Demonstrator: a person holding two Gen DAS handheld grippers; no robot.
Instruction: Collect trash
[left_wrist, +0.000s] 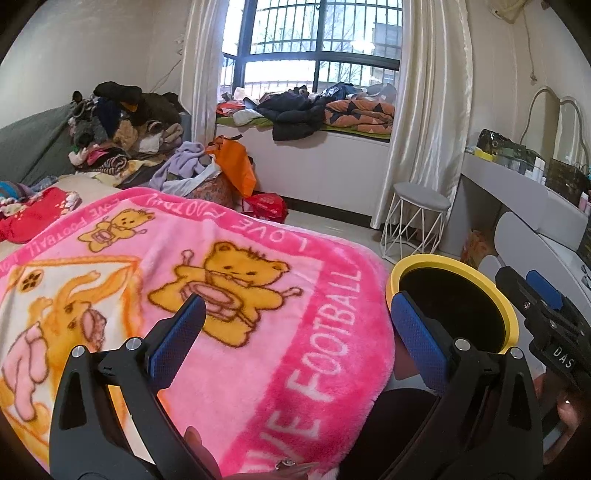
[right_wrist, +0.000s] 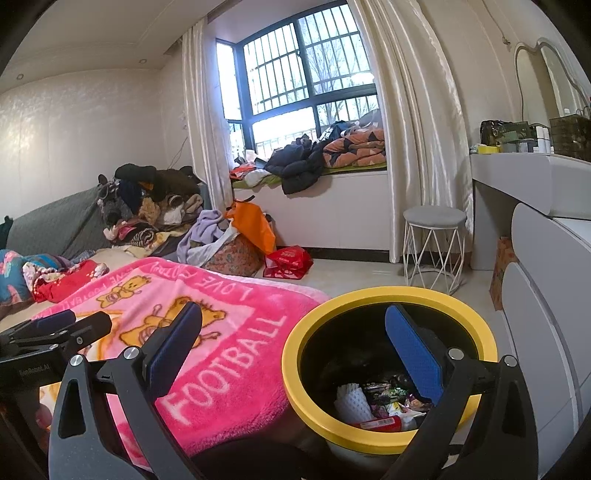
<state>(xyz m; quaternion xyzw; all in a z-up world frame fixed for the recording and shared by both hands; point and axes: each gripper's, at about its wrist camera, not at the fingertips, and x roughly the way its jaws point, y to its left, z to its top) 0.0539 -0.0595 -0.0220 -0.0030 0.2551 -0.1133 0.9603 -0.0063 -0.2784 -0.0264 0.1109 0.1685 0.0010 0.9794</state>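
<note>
pink blanket (left_wrist: 229, 295) beside yellow-rim bin (right_wrist: 388, 302), stool (right_wrist: 434, 243) behind, wrappers (right_wrist: 384, 406) inside

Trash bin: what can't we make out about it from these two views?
- Left wrist view: trash bin interior reads black; contents hidden by the viewing angle and the left gripper finger.
- Right wrist view: the bin's trash partly covered by the right gripper finger; labels too small to read.
- Bin's base: cut off in both.

Pink blanket (left_wrist: 258, 295) covers bed (left_wrist: 85, 186), apparently; clothes (left_wrist: 122, 125) heaped.
</note>
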